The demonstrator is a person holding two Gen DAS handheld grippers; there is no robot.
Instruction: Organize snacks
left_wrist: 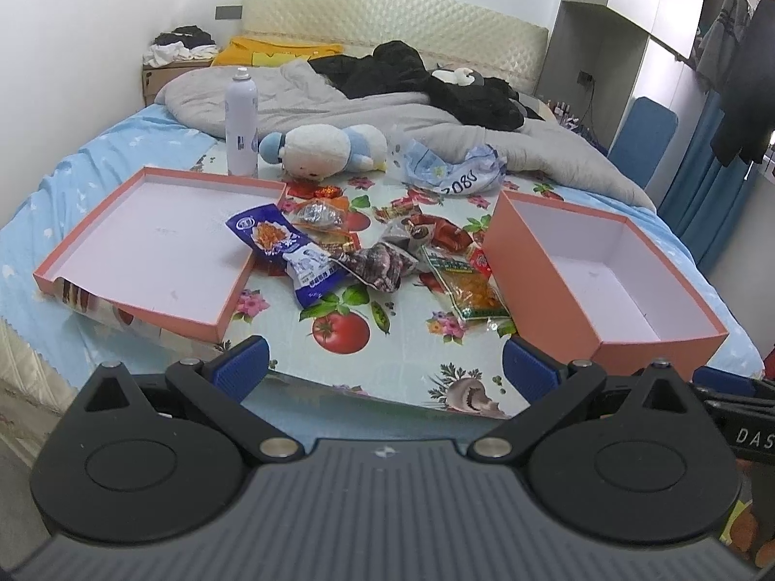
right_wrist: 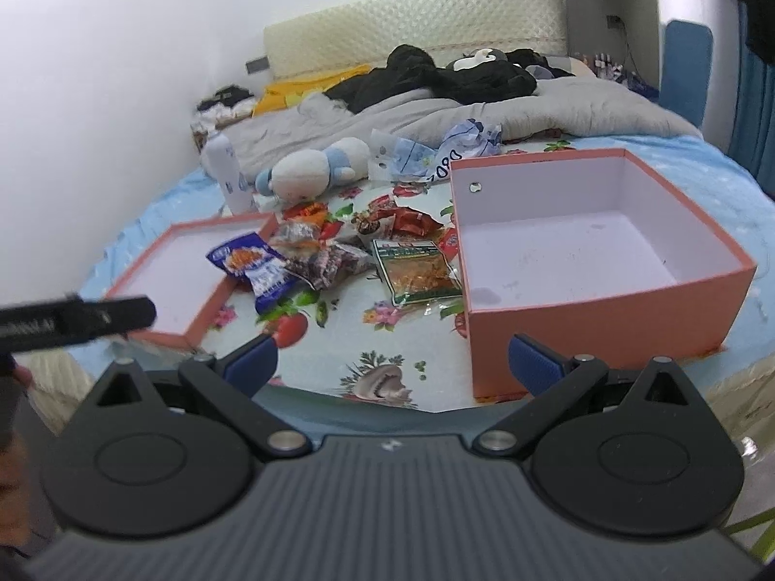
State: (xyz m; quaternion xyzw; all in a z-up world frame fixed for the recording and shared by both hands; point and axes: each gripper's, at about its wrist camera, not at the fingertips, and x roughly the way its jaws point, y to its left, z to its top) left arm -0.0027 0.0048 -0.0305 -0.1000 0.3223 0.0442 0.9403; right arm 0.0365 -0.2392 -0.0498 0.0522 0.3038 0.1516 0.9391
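The snacks lie in a loose heap on the flowered cloth, between the lid on the left and the box on the right. Nothing is in the box yet, so the sorting has not begun. The blue packet overlaps the lid's right rim; the green packet lies just beside the box's left wall, nearest to it.

Both grippers hang at the near edge of the cloth, well short of the heap. The left gripper has its jaws spread wide and holds nothing; the right gripper likewise stands released and empty, with its right finger in front of the box's near wall.

My judgement: start with the green packet using the right gripper, since the carry is shortest. Pinch it by a flat sealed edge, not the puffed middle, and lift clear of the wall before crossing. The left gripper could take the blue packet. Slick film may slip, so close firmly.

Farther off stand a spray can and a plush toy.
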